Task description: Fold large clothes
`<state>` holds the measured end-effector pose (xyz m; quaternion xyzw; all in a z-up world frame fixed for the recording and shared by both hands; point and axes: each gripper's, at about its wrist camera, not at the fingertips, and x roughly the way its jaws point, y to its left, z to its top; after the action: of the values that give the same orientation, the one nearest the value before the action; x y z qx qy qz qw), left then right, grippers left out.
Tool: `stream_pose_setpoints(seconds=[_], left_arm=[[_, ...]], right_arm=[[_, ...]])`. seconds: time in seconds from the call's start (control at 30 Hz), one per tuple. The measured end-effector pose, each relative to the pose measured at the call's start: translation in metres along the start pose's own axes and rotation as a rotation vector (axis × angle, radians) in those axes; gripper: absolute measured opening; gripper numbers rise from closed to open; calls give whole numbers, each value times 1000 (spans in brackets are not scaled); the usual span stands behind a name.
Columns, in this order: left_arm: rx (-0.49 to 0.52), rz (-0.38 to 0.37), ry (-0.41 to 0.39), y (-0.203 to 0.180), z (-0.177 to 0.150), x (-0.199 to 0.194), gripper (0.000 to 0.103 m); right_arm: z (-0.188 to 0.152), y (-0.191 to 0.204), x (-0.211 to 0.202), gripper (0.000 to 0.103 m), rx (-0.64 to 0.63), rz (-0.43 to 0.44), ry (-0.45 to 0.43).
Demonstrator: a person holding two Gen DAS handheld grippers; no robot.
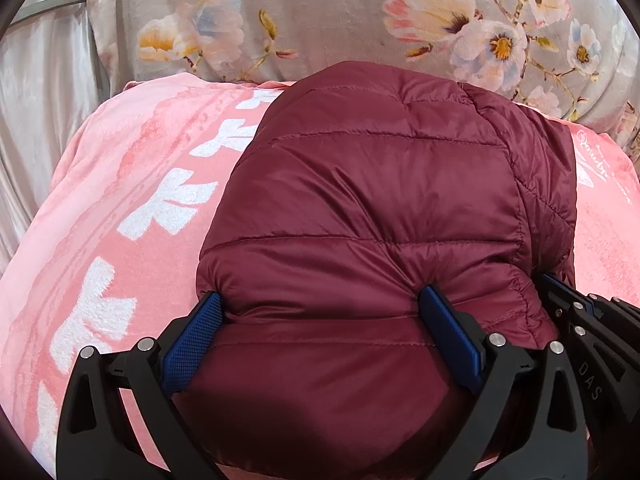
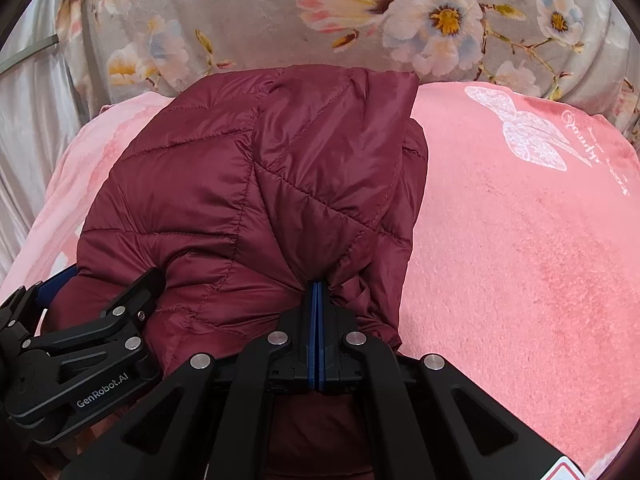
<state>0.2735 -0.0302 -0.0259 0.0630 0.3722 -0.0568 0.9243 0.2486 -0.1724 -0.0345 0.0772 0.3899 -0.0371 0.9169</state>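
Maroon quilted jacket (image 1: 380,208) lies bundled on the pink blanket (image 1: 120,208), toward its middle, its far end reaching the blanket's far edge where the grey floral cover (image 1: 320,20) begins.

My left gripper (image 1: 324,340) is spread wide. Blue pads (image 1: 192,344) sit either side of a thick puffed fold at the jacket's near end, both pressing into the fabric; the jaws are far from closed, and I cannot tell whether they truly bear the fold.

My right gripper (image 2: 317,300) is clenched, pads together, with a pinch of the jacket's near edge caught between the tips; creases radiate from that point.

The two grippers sit just beside each other at the near end. In the right wrist view a narrower quilted panel (image 2: 332,152) lies over the jacket's right side. White butterfly print (image 2: 520,136) shows on the blanket's far right corner.
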Motion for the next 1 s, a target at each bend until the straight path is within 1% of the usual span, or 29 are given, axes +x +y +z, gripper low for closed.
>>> stream_pose_setpoints(seconds=[0.23,0.7,0.8,0.83,0.9,0.93,0.97,1.0], left_arm=[[10,12,3,-2,1,1,96],[22,29,3,-5,0,2,96],[8,14,0,-3,0,2,96],[7,6,-5,-2,0,2,96],[0,0,-6,-1,1,2,96],[-2,0,-6,-1,1,2,96],[-2,-1,-6,-1,1,2,96],[-3,-1,-7,-1,1,2,96]], right_arm=[[0,7,1,0,-25,-38,3],[1,6,4,0,-20,-42,8],[2,-7,-9,0,56,7,-49],[5,-11,-20,0,93,15,-91],[19,-13,-36,0,114,6,-156],[29,-11,-39,0,101,-16,-173],[36,-9,-37,0,86,-34,-168],[45,-8,-29,0,73,-45,-146]])
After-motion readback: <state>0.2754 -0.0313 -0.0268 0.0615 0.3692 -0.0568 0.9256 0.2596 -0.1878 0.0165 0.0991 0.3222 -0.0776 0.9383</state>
